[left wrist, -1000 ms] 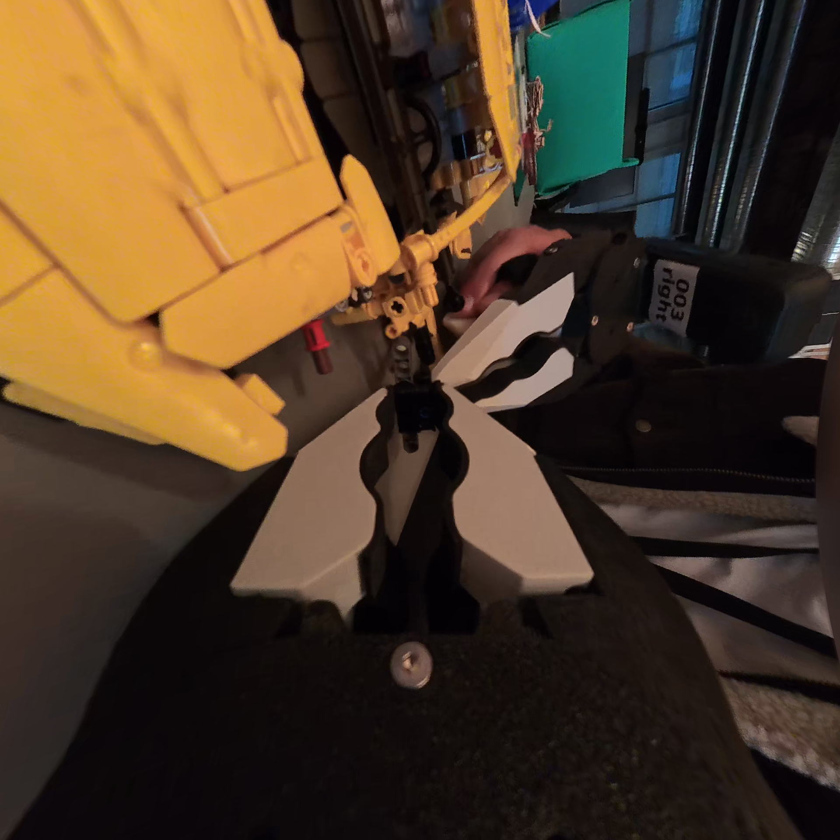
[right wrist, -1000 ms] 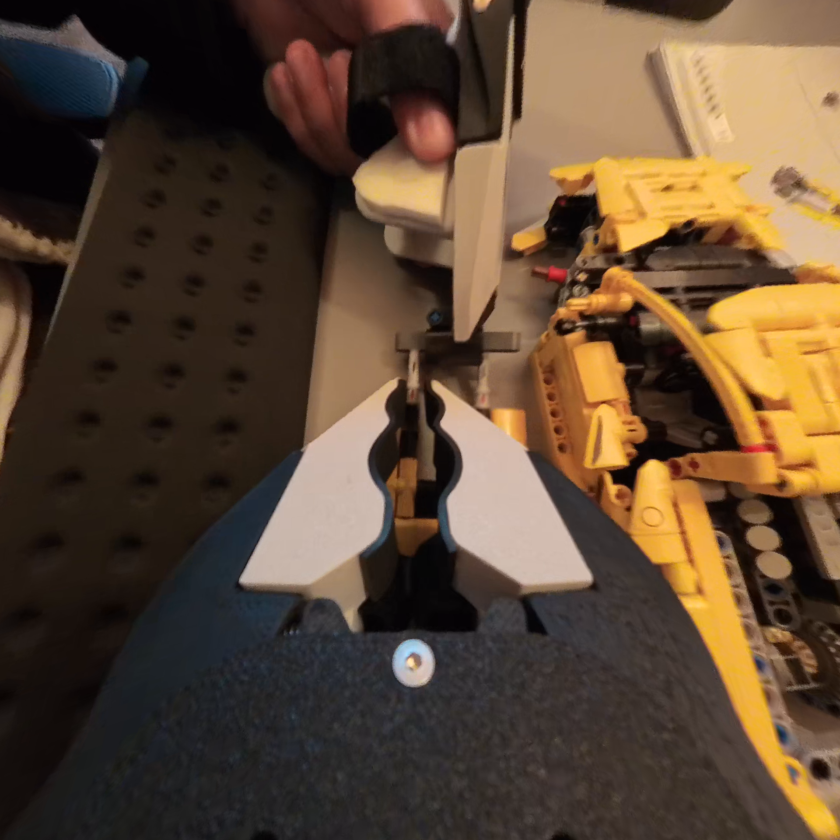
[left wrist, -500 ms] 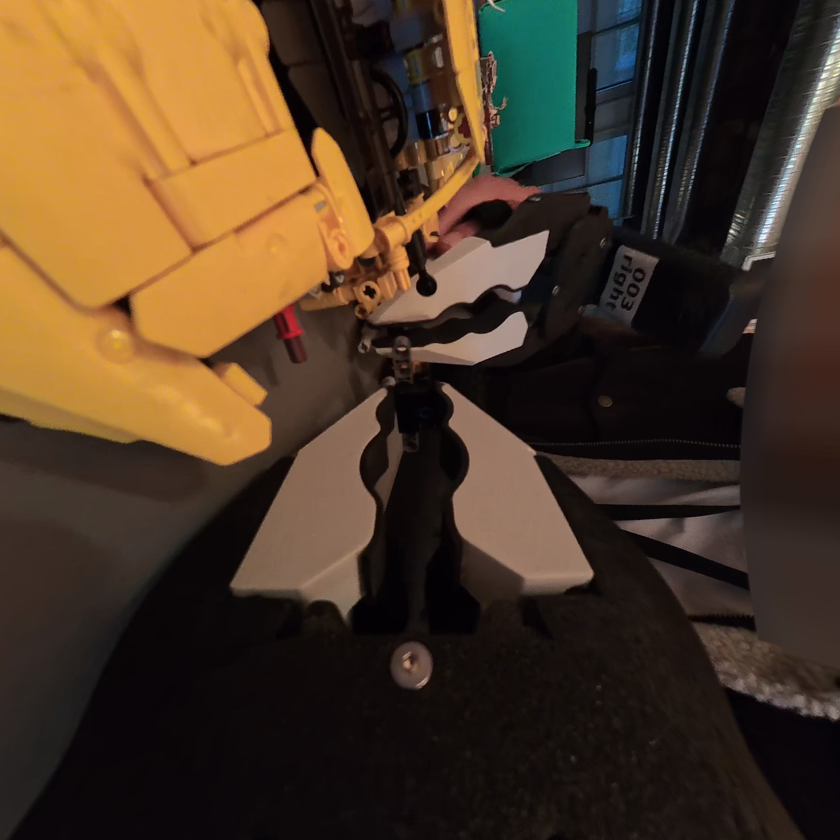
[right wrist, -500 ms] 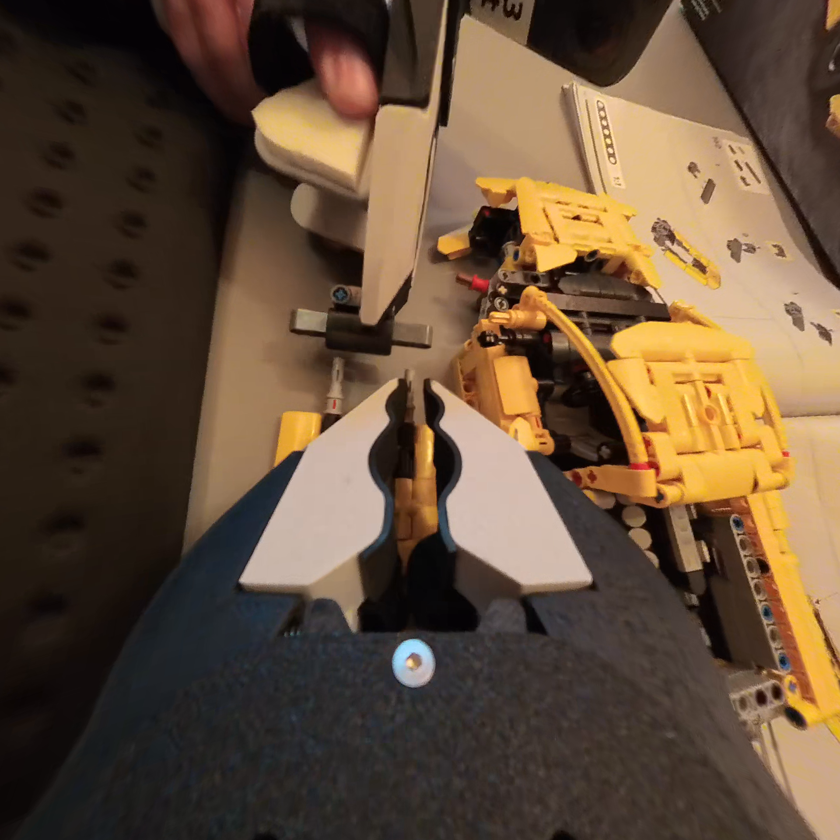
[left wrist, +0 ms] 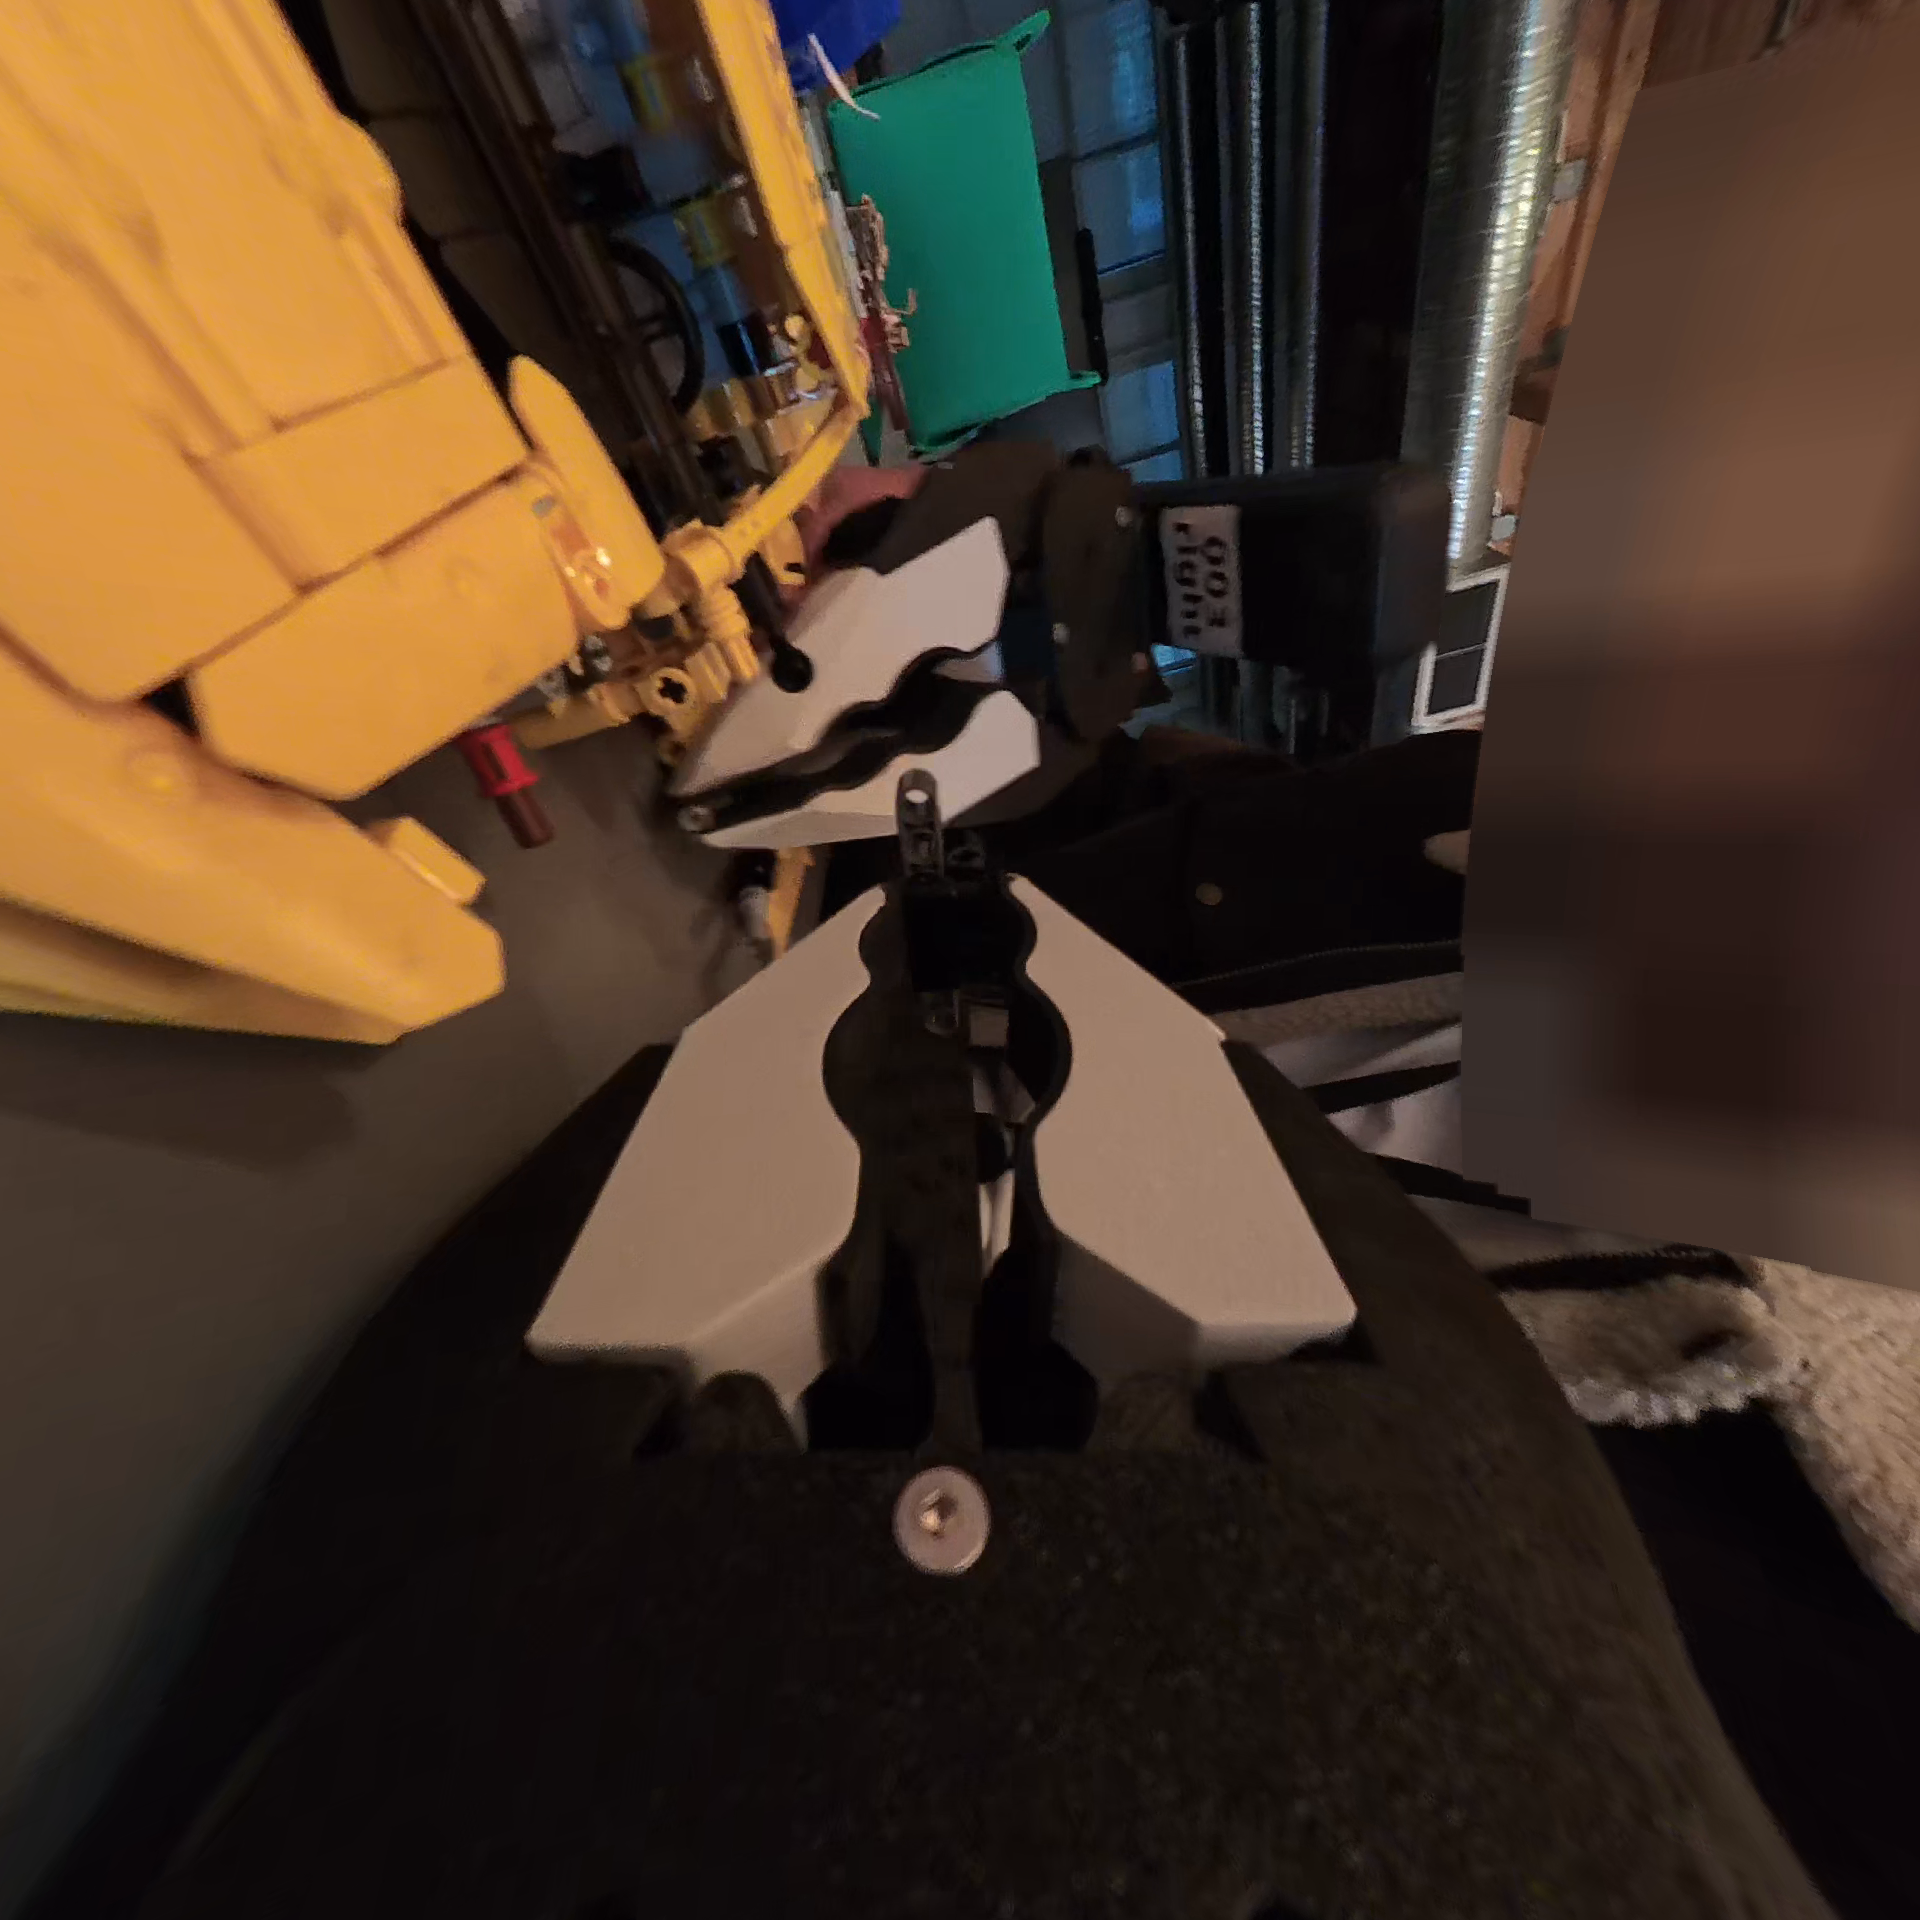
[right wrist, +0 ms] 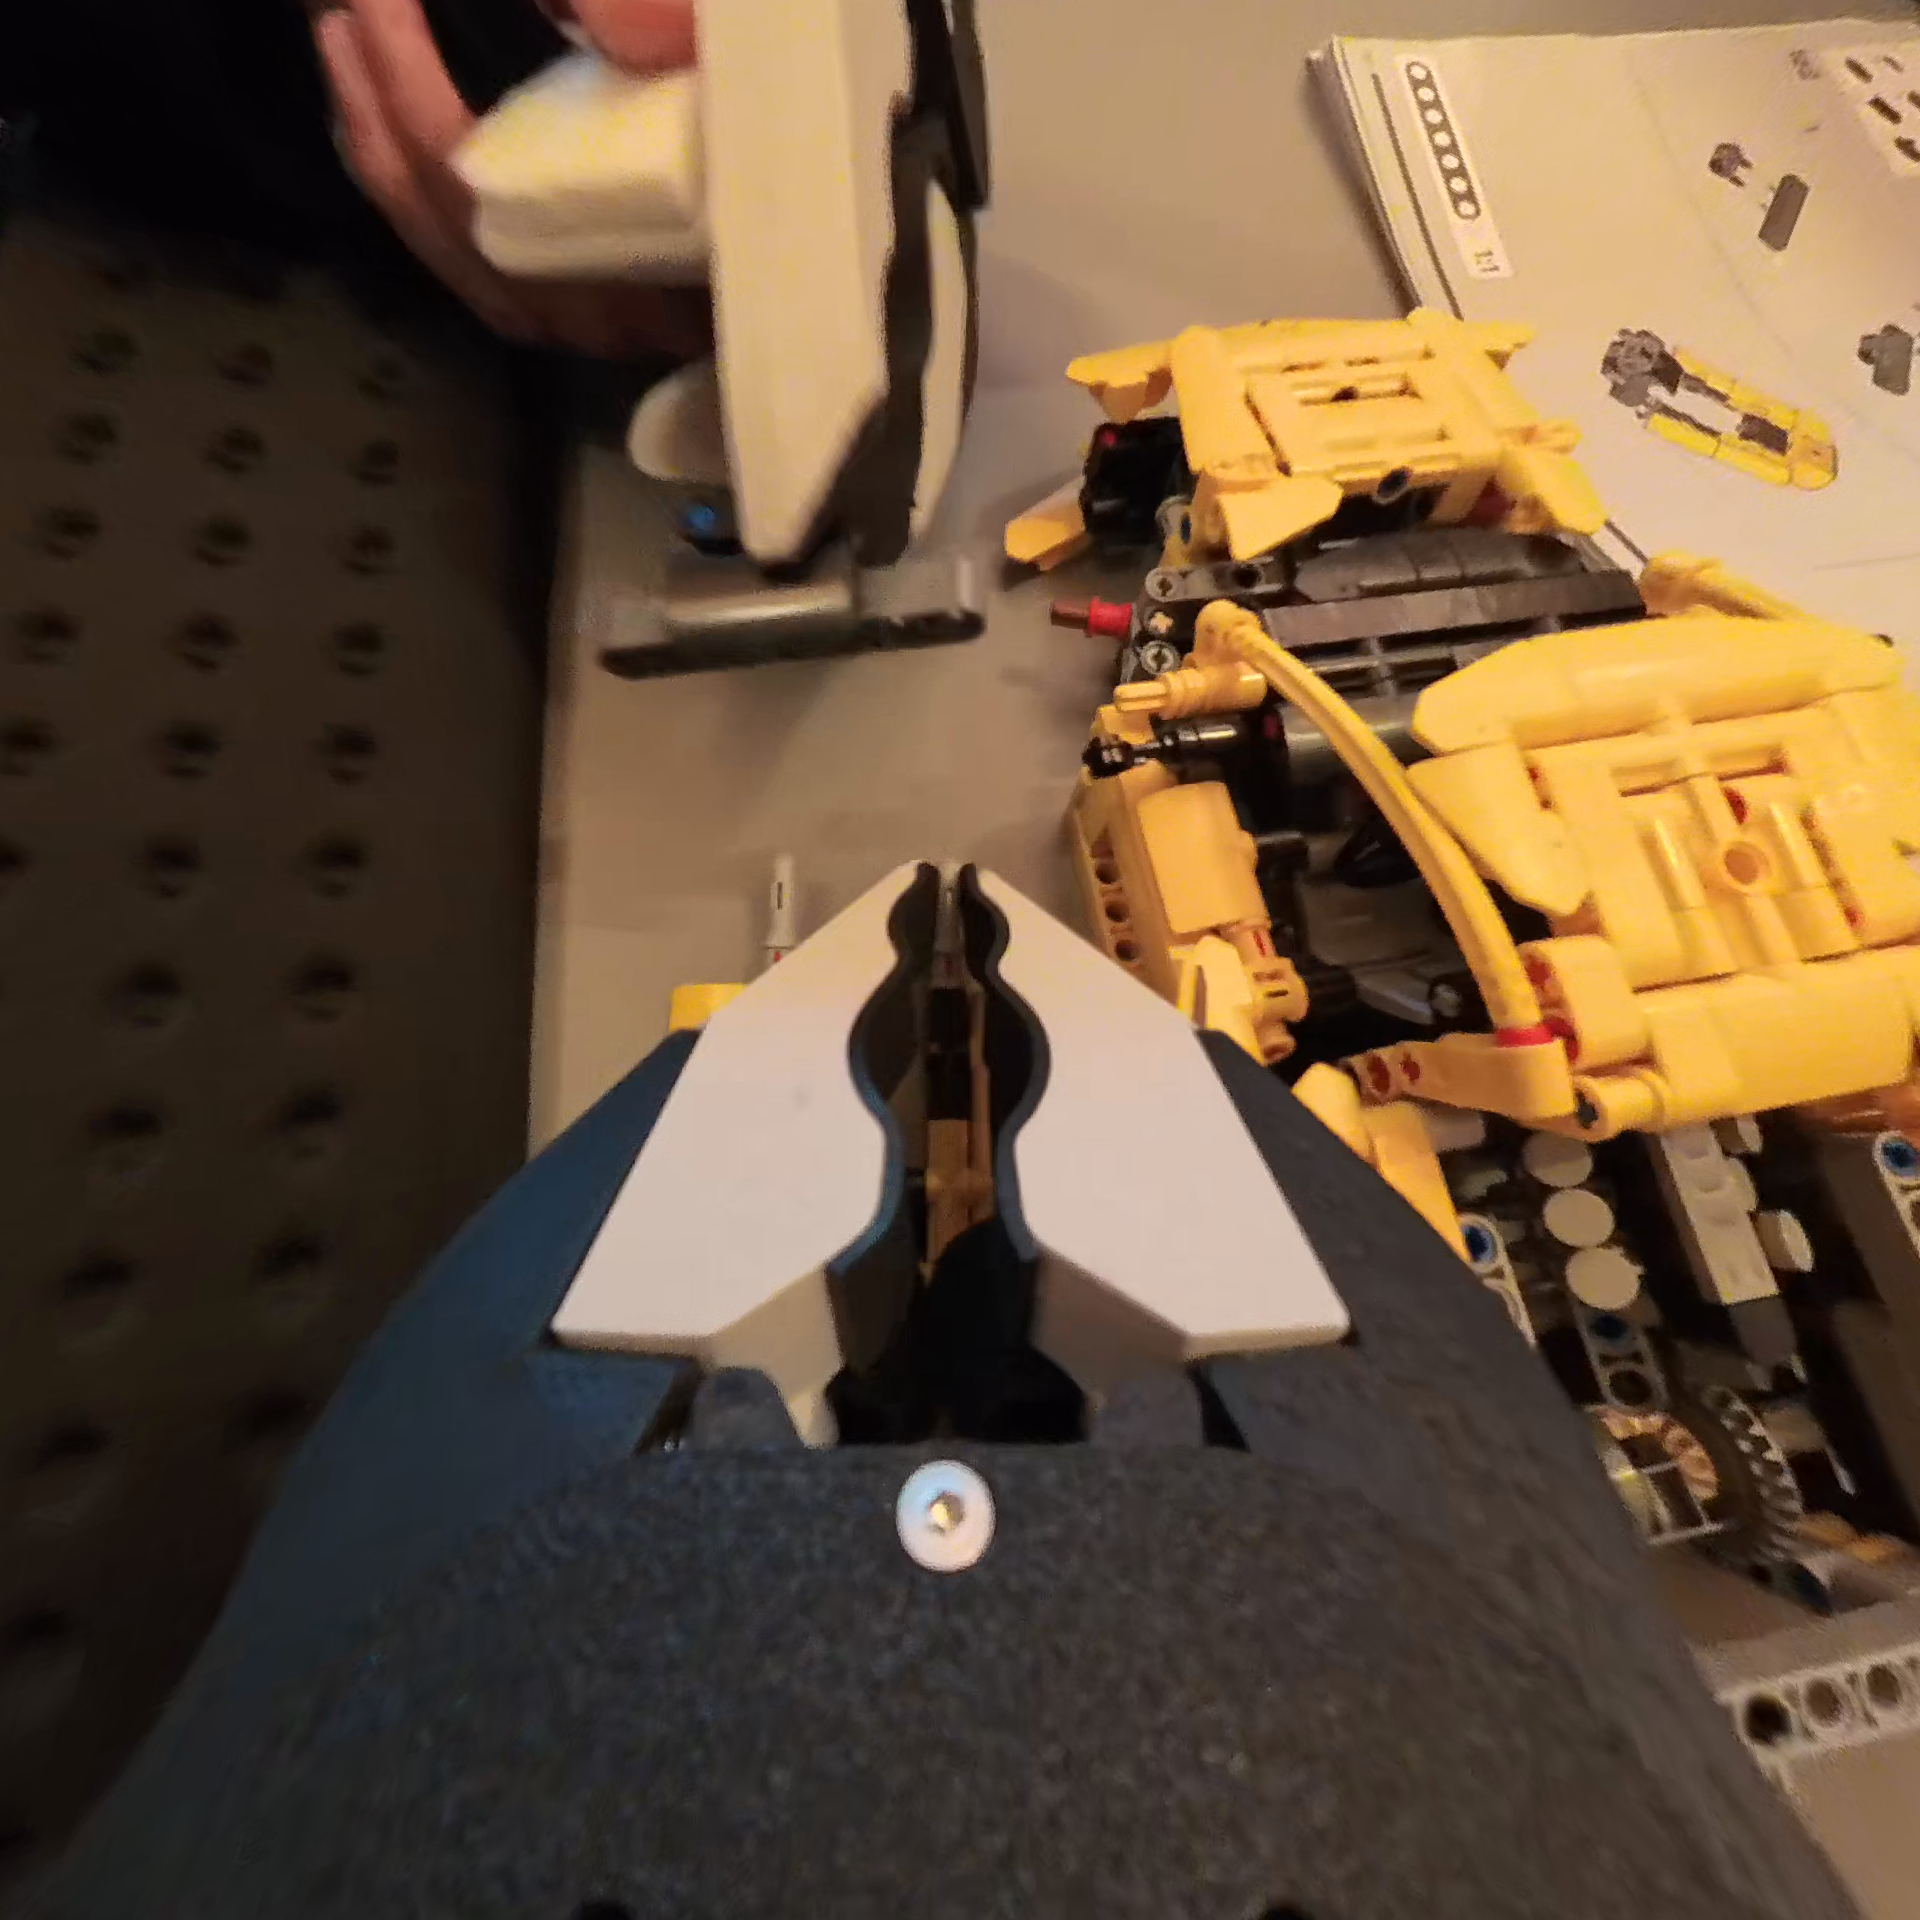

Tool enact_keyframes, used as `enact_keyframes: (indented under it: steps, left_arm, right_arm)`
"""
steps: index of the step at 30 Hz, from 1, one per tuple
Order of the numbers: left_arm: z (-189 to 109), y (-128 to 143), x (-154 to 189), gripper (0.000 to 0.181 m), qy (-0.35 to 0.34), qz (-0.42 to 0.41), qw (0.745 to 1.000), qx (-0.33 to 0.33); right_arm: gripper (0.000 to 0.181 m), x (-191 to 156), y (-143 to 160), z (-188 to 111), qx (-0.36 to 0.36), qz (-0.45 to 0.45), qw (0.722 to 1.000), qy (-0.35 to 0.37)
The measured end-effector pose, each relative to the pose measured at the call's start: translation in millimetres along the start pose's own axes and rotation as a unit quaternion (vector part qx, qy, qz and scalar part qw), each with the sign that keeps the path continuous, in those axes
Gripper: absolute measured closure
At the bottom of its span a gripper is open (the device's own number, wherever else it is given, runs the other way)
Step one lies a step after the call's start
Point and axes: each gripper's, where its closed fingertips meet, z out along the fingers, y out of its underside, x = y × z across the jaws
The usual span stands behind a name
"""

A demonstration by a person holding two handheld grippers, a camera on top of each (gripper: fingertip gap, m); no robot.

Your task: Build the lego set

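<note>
Fingers of the left gripper [left wrist: 940, 894], at the centre of the left wrist view, stand narrow and clamp a dark grey beam [left wrist: 920, 831] whose holed end pokes out past the tips. In the right wrist view that same beam [right wrist: 790, 623] lies level just above the grey surface [right wrist: 748, 769], with the left gripper [right wrist: 821, 540] coming down on it from the upper middle of the frame and a hand [right wrist: 436, 187] behind it in the upper left corner.

The right gripper [right wrist: 940, 883] fills the lower middle of its own view, its fingers nearly closed on a slim yellow-and-black piece [right wrist: 951, 1143] that runs back between them; a thin pale tip shows at the front. In the left wrist view the right gripper [left wrist: 727, 805] lies sideways in the middle of the frame, just above the left one's tips.

The yellow lego model [right wrist: 1507, 831] takes up the right half of the right wrist view, resting on the surface, with a curved yellow hose [right wrist: 1392, 810] arching over its dark frame and a red pin [right wrist: 1091, 618] sticking out toward the beam. Close up, the model [left wrist: 260, 468] covers the upper left of the left wrist view. An open instruction booklet [right wrist: 1662, 187] lies in the upper right corner, beyond the model. A small white-and-red pin [right wrist: 779, 904] lies on the surface just left of the right gripper's tips, beside a yellow piece [right wrist: 701, 1003] partly hidden by the left finger. A dark perforated mat [right wrist: 229, 727] covers the left side of the frame.
</note>
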Motion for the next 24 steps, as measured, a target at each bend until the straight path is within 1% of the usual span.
enact_keyframes:
  steps: [3,5,8,12,14,17,21,24]
  left_arm:
    - [1,-1,-8,0.166,-0.026,-0.001,1.000,0.004]
    - [3,1,-9,0.166,-0.031,0.002,1.000,-0.005]
    - [10,10,-12,0.166,-0.046,0.010,0.998,-0.034]
    - [12,12,-15,0.166,-0.059,0.014,0.997,-0.042]
    - [11,10,-21,0.166,-0.080,0.016,0.996,-0.036]
    - [13,12,-27,0.166,-0.106,0.028,0.993,-0.042]
    - [11,9,-25,0.166,-0.101,0.028,0.994,-0.030]
    - [11,10,-24,0.166,-0.100,0.031,0.994,-0.032]
  right_arm:
    - [0.177,-8,-25,-19,0.067,-0.026,0.997,0.005]
    - [0.177,-9,-32,-22,0.077,-0.049,0.996,0.022]
    - [0.177,-6,-31,-22,0.075,-0.086,0.992,0.045]
    - [0.177,-7,-28,-21,0.078,-0.083,0.993,0.037]
    - [0.177,-6,-25,-18,0.079,-0.067,0.994,0.026]
    - [0.177,-7,-12,-11,0.046,-0.032,0.998,0.006]
    - [0.177,-13,4,-4,0.010,0.004,1.000,-0.026]
    - [0.176,-15,4,-7,0.020,0.019,0.999,-0.039]
